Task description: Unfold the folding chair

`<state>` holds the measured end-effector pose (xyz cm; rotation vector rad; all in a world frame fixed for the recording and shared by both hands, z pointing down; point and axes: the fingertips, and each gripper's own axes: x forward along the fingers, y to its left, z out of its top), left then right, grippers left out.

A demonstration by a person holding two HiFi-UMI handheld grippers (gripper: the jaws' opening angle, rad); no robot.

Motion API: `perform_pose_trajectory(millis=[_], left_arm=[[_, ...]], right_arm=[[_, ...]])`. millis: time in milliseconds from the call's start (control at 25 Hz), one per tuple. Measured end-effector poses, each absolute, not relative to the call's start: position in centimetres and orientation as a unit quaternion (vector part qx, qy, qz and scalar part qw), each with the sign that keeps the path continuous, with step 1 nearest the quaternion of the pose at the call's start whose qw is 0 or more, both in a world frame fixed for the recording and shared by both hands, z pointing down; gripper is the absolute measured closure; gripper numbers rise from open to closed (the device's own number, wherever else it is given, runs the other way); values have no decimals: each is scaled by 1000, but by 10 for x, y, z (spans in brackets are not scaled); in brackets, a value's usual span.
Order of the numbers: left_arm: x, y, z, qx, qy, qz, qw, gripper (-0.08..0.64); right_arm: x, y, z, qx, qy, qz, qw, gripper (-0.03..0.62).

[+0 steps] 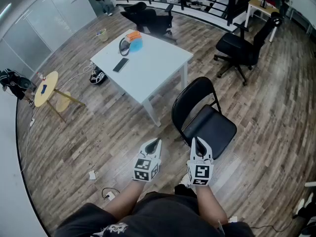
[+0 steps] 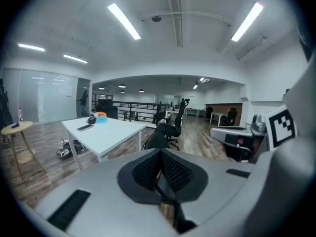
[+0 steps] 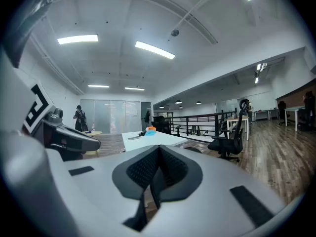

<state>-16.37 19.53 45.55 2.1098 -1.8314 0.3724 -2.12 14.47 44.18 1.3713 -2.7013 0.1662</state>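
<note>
Ribbed black jaws closed together, empty, on left gripper (image 1: 154,143) and right gripper (image 1: 198,142). Just ahead stands the folding chair (image 1: 207,125), opened, with its rounded back and padded black seat, on the wood-plank floor (image 1: 98,132) beside a white square surface (image 1: 158,70).

The folding chair (image 1: 211,126) is showing a faintly glossy black seat on thin metal tubing, the white table (image 1: 158,68) is looking smooth and matt, and the floor (image 1: 89,132) is showing grainy wood planks
</note>
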Motion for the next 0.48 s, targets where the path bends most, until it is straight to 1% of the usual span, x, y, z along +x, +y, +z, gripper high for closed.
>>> perform_pose_trajectory(millis=[280,480], left_arm=[[-148,127,459,743,-634,146,157,555],[-131,85,473,757,-606,173,172,555]], right_arm=[[7,92,460,464,-881,76,54,578],[31,71,476,488,-866,94,62,578]])
